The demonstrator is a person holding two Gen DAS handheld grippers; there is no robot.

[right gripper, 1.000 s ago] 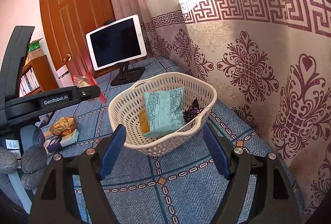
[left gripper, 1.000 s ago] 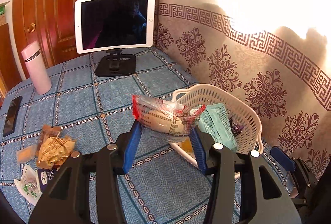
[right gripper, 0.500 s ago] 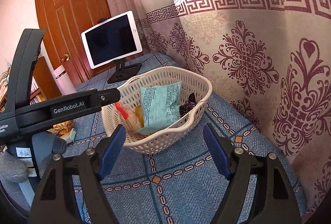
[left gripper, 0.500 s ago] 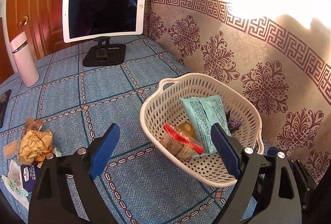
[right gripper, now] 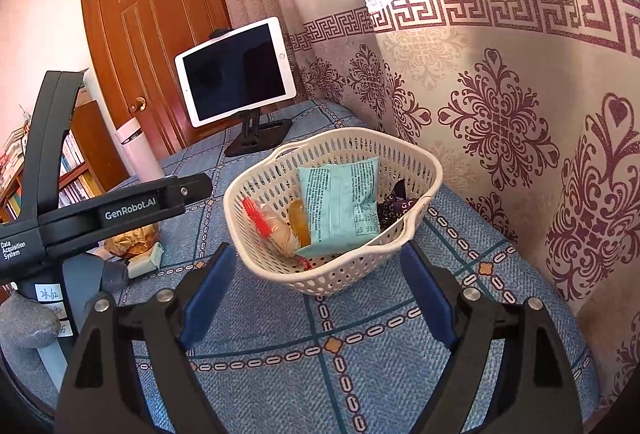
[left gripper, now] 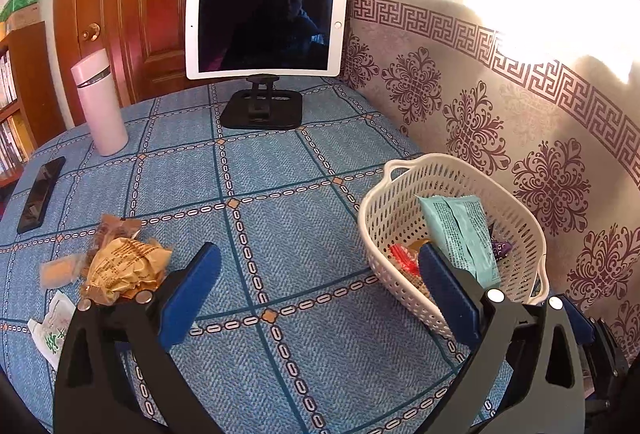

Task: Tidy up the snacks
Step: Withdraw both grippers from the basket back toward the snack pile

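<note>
Red-edged snack packet in the basket half hidden behind the left claw's blue pad, purple wrapper mostly under the teal packet, white sachet at the table's near-left edge partly hidden by the claw's frame

Counting: one white basket sitting with four snack packets showing inside; at least four loose packets lying on the cloth at left; one tablet, one pink bottle, one phone standing by.

White plastic basket sits right ahead of the right gripper, holding a mint-green packet propped on its side, a clear red-edged snack pack lying left of it, and something dark purple tucked on the right.
</note>
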